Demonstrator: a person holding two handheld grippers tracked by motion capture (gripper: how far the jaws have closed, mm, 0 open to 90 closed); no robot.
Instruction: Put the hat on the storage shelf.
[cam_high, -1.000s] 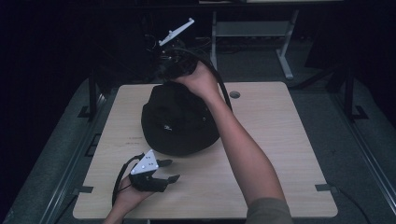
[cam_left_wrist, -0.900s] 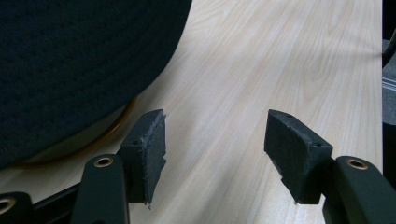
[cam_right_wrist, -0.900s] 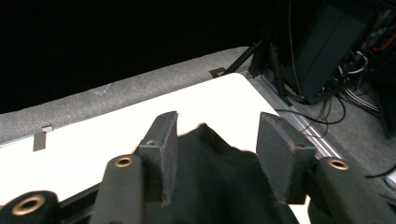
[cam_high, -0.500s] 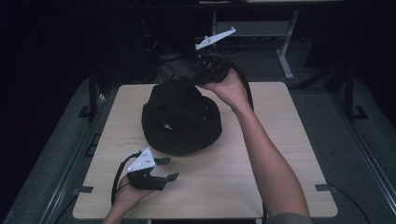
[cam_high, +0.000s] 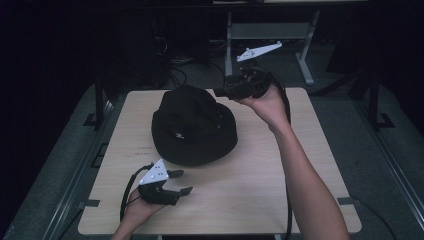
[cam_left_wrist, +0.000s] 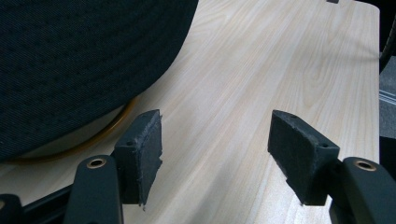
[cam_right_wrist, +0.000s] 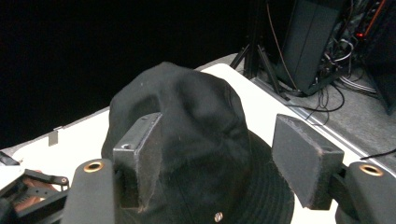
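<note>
A black hat (cam_high: 192, 127) sits on the light wood table (cam_high: 250, 180), a bit toward the far side. It has a round top and a floppy brim.

The left gripper (cam_high: 176, 182) is low over the table, near the person's edge. Its jaws are wide apart and hold nothing. The hat is just ahead of it and a little to its left. In the left gripper view the hat's brim (cam_left_wrist: 79, 60) is close by the left jaw, and bare wood shows between the jaws.

The right gripper (cam_high: 225, 91) is held up in the air by the far edge of the table. Its jaws are apart and empty too. It points at the hat, which lies right in front of it and below.
</note>
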